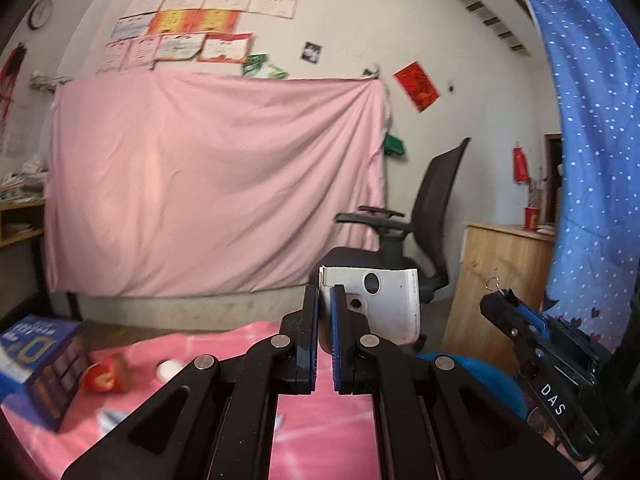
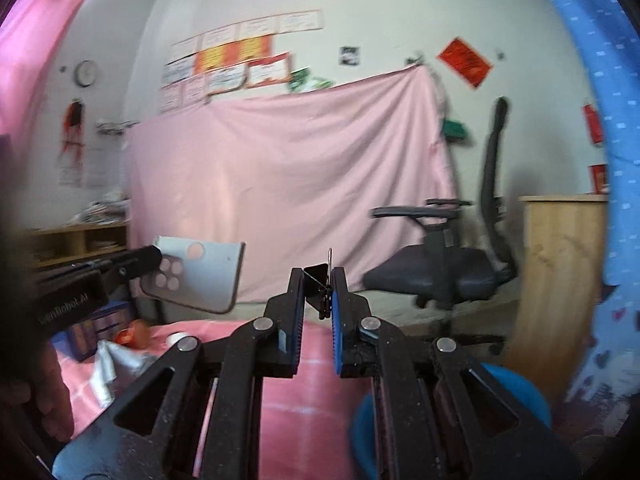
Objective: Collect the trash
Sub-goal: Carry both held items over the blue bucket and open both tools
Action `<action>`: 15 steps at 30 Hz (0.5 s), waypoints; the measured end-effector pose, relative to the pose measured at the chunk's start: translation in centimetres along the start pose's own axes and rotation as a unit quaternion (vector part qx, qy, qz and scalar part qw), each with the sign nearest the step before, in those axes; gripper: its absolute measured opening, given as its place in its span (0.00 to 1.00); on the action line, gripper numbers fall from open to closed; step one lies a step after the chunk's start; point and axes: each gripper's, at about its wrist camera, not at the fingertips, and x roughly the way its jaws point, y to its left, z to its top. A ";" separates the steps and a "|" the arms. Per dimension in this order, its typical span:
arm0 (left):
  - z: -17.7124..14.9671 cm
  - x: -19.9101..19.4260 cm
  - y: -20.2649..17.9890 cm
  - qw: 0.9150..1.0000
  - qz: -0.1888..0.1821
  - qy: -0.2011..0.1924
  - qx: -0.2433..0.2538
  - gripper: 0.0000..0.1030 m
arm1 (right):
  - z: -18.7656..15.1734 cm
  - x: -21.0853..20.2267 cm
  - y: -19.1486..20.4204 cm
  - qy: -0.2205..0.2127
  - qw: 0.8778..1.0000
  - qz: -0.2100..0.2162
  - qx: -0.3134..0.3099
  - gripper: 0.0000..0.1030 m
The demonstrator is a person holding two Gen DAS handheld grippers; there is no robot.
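Above the pink tabletop (image 2: 248, 364) we hold both catches aloft: our left gripper (image 1: 325, 300) is clamped on a white phone case (image 1: 390, 304), our right gripper (image 2: 317, 292) pinches a black binder clip (image 2: 320, 280). We judge this the carry step; next we need the bin, possibly the blue rim (image 2: 516, 392) below.

A large pale pink cloth sheet (image 1: 216, 184) hung across the white plaster wall (image 1: 360, 20), beneath rows of paper certificates (image 1: 188, 28) and a round wall clock (image 1: 41, 13). A black mesh office chair (image 2: 452, 264) stood beside a light wooden cabinet (image 2: 560, 264). A blue dotted curtain (image 1: 596, 120) draped the right side.
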 end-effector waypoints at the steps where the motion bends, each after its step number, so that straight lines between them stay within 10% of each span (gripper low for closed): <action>1: 0.1 0.7 -0.5 1.000 -0.007 -0.002 0.001 0.03 | 0.0 -0.1 -0.7 -0.002 1.000 -0.018 0.002 0.37; 15: -1.6 9.8 -7.9 0.990 -0.099 0.097 -0.007 0.03 | -3.0 0.6 -9.6 0.107 0.983 -0.116 0.093 0.37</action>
